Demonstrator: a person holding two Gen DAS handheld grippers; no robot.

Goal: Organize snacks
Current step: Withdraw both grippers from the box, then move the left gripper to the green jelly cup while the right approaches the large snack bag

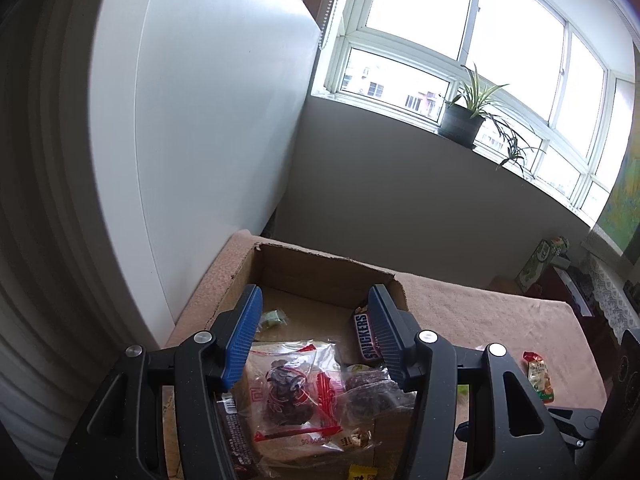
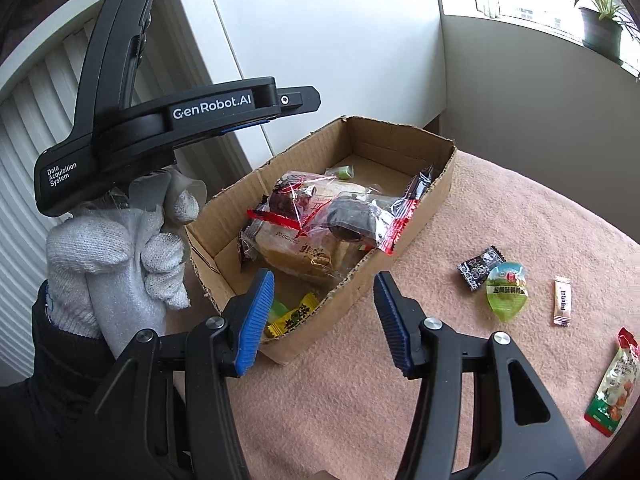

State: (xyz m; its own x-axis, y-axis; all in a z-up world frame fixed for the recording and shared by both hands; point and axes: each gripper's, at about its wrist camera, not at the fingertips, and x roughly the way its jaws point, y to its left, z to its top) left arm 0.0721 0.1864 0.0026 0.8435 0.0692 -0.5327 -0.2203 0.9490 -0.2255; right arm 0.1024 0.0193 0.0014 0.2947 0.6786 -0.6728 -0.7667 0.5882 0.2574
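A cardboard box [image 2: 424, 208] on a pink blanket holds several snacks: clear-wrapped dark pastries [image 2: 344, 216], a Snickers bar [image 1: 366, 336], a small green candy [image 1: 274, 319] and a yellow candy [image 2: 296, 316]. My left gripper [image 1: 316, 334] is open and empty above the box; it shows from the side in the right wrist view [image 2: 280, 108]. My right gripper [image 2: 324, 320] is open and empty at the box's near corner. Loose on the blanket lie a black packet [image 2: 478, 266], a green jelly cup [image 2: 507, 290], a thin white stick [image 2: 562, 300] and a red-green packet [image 2: 614, 384].
A white cabinet [image 1: 200, 120] stands left of the box. A potted plant [image 1: 464, 118] sits on the window sill behind. A green carton [image 1: 540, 260] and dark furniture stand beyond the blanket's far right edge.
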